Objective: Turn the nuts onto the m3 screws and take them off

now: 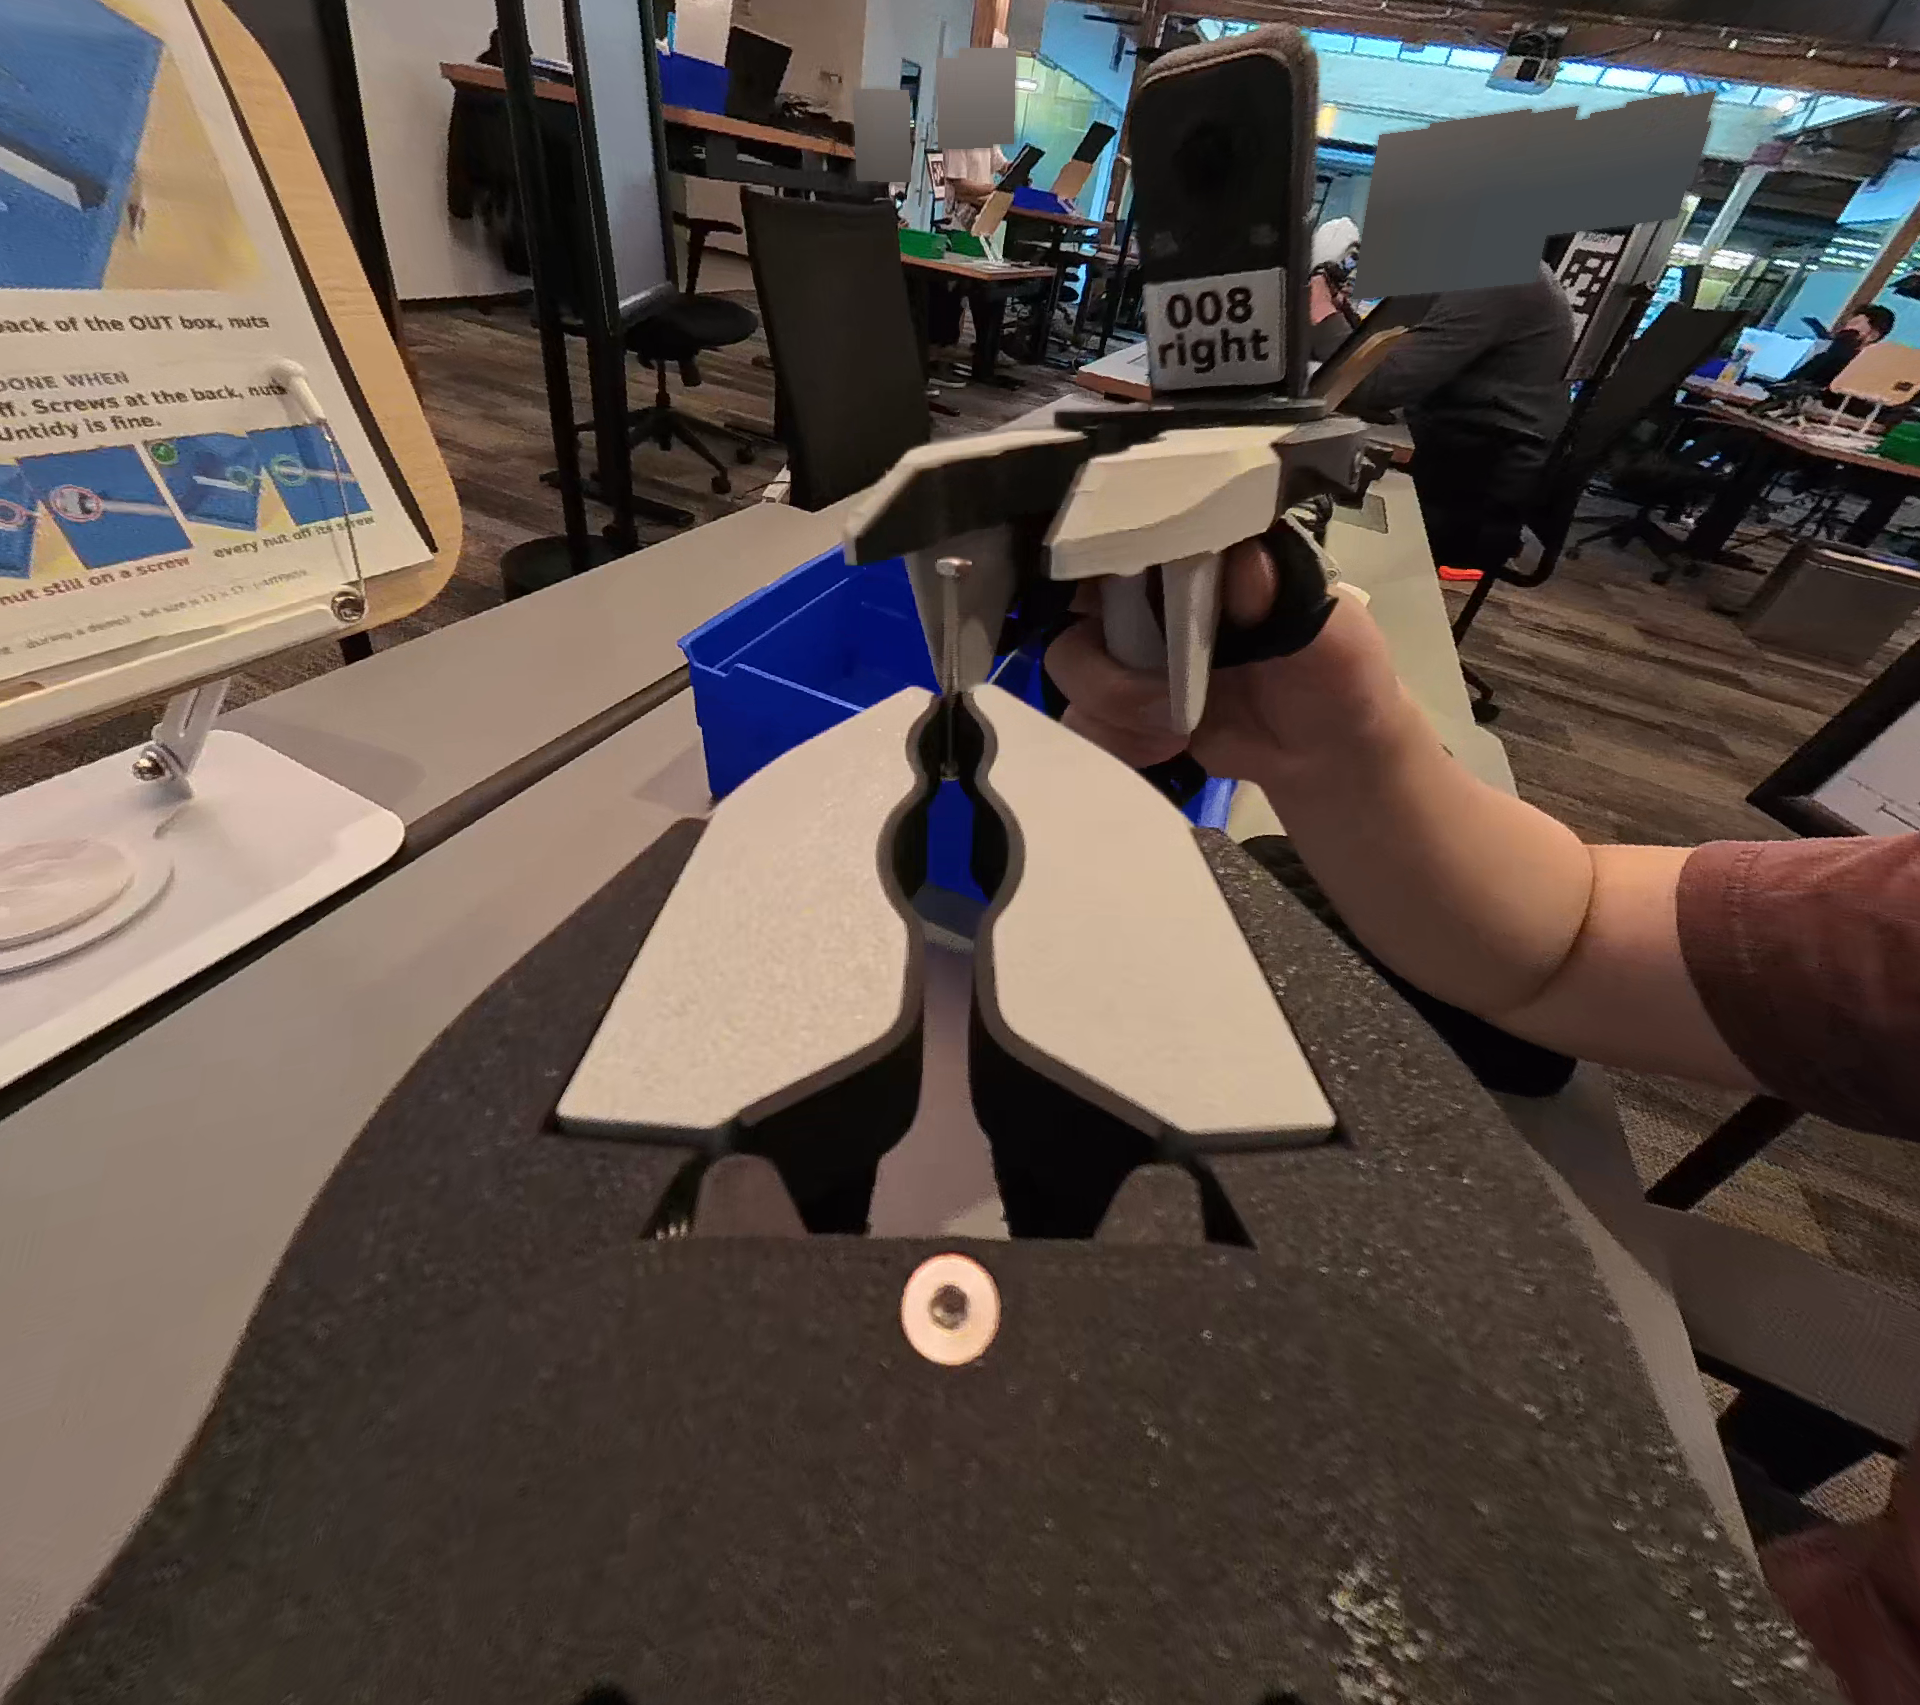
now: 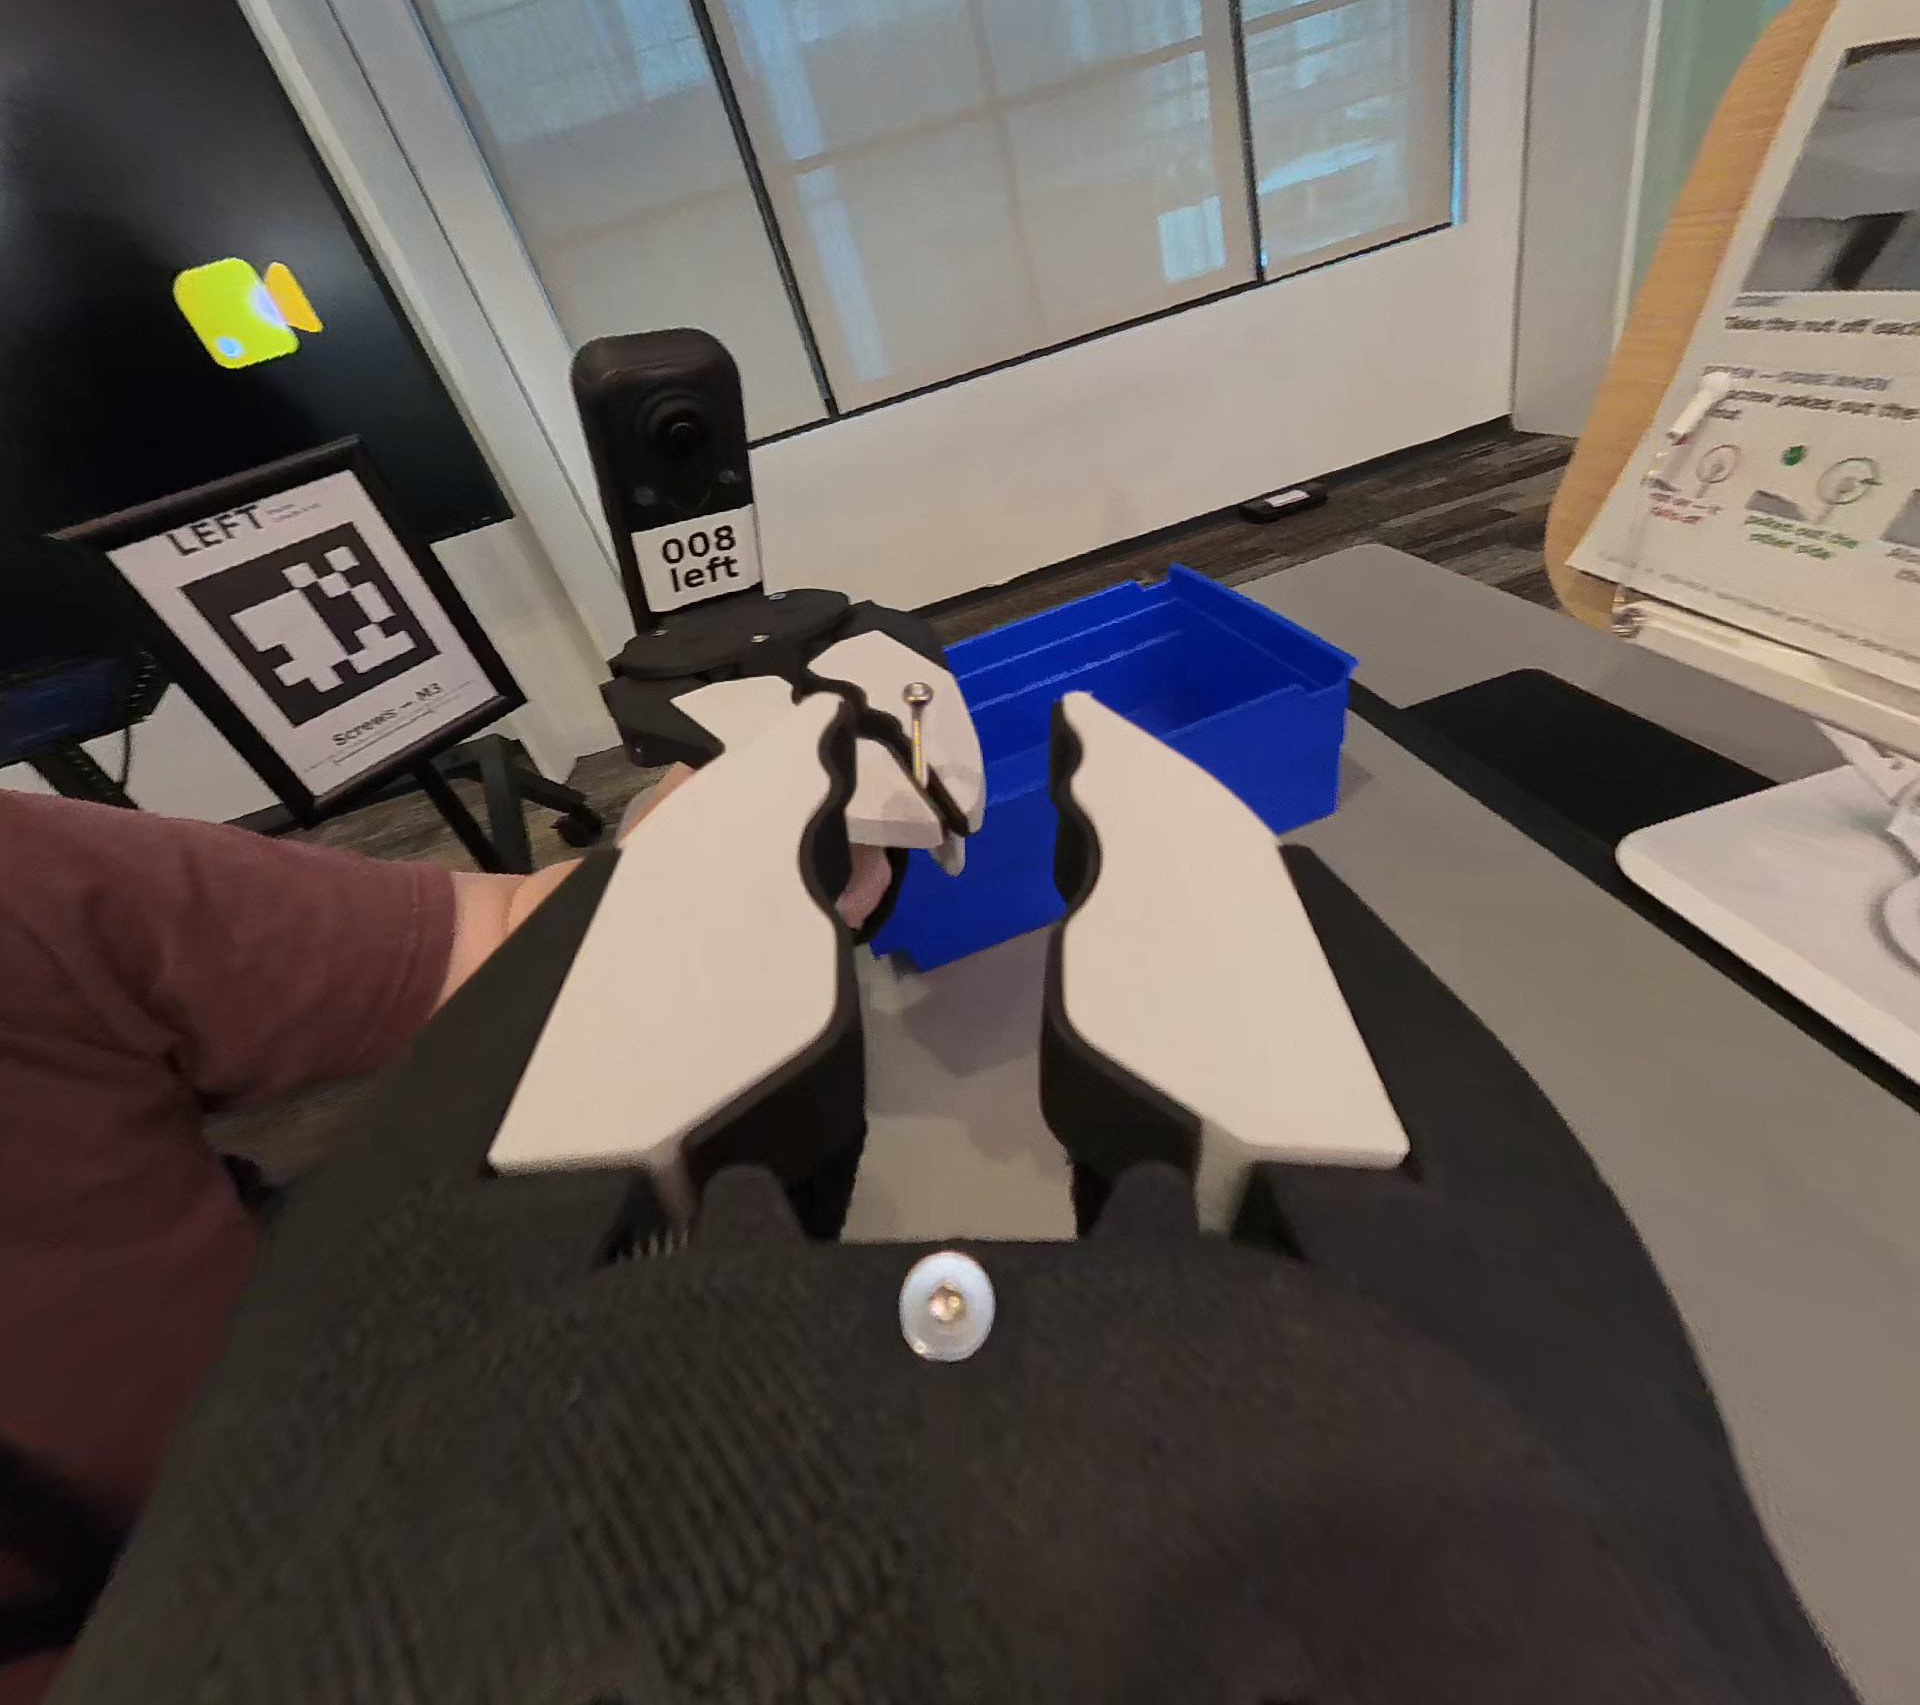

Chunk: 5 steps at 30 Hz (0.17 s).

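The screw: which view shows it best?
The right wrist view: the screw shows from head to lower shaft, clamped in the left gripper. The left wrist view shows the screw head-up too, its lower end hidden between its own fingertips.

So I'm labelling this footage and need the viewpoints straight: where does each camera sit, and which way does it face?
Left wrist view: sits on the left claw, facing across the grey desk into an open office; shows the right claw, hand and forearm.
Right wrist view: sits on the open right claw, facing windows and a dark screen; shows the left claw and a sleeve.
Shared: the screw pinched by the left claw, and the blue bin.
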Available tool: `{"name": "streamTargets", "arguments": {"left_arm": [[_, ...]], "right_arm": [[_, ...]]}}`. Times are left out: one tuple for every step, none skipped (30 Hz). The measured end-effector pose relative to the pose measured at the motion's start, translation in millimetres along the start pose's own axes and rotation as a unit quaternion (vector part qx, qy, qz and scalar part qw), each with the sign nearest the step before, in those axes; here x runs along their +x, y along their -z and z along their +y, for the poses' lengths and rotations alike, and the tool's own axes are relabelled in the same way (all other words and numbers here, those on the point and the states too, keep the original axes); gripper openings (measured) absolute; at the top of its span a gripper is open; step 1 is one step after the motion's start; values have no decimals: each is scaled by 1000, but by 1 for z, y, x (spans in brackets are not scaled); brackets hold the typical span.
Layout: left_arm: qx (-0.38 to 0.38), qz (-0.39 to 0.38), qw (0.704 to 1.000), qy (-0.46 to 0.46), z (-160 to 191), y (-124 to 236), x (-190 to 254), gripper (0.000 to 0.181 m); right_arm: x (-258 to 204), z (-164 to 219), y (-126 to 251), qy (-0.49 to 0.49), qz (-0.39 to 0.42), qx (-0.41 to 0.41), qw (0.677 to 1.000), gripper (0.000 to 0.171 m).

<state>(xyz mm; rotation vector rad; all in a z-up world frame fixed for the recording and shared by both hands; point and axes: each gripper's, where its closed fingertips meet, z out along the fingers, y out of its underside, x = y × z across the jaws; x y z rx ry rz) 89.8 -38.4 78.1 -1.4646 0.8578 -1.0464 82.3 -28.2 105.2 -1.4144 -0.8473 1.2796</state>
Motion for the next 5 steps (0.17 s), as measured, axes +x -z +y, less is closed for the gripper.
{"name": "streamTargets", "arguments": {"left_arm": [[0, 4, 1000, 1, 0, 0, 1, 1], [1, 3, 1000, 0, 0, 0, 2, 1], [4, 4, 1000, -1, -1, 0, 2, 1], [6, 8, 1000, -3, -1, 0, 4, 1], [7, 8, 1000, -4, -2, 0, 5, 1]], "right_arm": [[-2, 1, -1, -3, -6, 1, 1000, 34], [-3, 1, -2, -5, -9, 2, 1000, 31], [-4, 1, -3, -4, -11, 3, 1000, 30], [-5, 1, -3, -4, -14, 4, 1000, 30], [-7, 1, -3, -3, -18, 6, 1000, 27]]}}
